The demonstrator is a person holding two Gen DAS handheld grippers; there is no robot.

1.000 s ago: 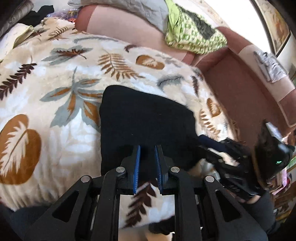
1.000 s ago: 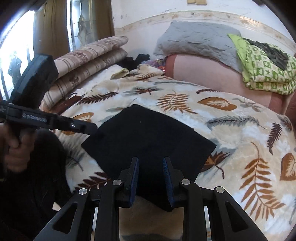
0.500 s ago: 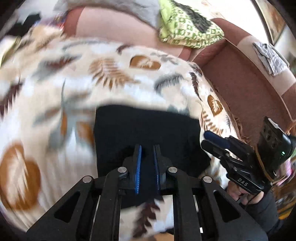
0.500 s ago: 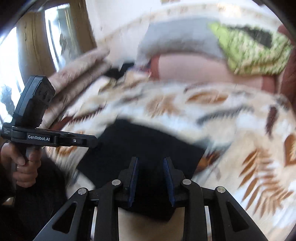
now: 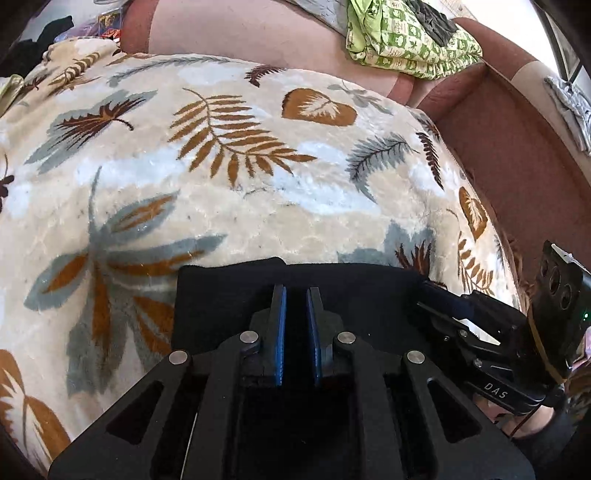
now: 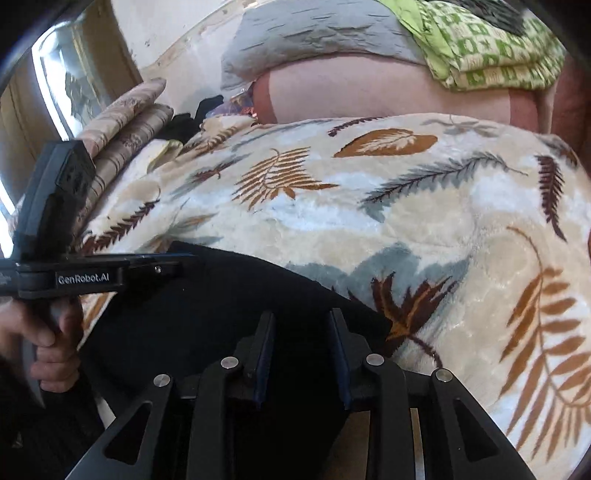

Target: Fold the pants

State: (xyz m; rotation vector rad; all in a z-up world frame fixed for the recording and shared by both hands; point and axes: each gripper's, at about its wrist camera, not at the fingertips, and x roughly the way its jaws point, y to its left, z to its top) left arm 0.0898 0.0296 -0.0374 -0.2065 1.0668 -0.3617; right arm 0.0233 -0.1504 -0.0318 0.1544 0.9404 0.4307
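The black pants (image 5: pixel 354 291) lie folded into a flat dark block at the near edge of the leaf-print blanket (image 5: pixel 229 192). My left gripper (image 5: pixel 295 295) hovers over their near edge, its blue pads a narrow gap apart with nothing between them. My right gripper (image 6: pixel 301 321) is over the same pants (image 6: pixel 207 306), jaws apart and empty. Each gripper shows in the other's view: the right one (image 5: pixel 439 295) at the pants' right edge, the left one (image 6: pixel 173 264) at their left edge.
A brown-pink sofa back (image 5: pixel 258 33) runs behind the blanket, with a green patterned cloth (image 5: pixel 410 40) and a grey quilt (image 6: pixel 314 33) piled on it. Striped cushions (image 6: pixel 125 125) lie at the left. A sofa arm (image 5: pixel 517 147) rises on the right.
Both grippers have moved forward and lower over the pants, which now fill only the bottom of both views. More of the blanket shows beyond them. Jaw gaps look unchanged.
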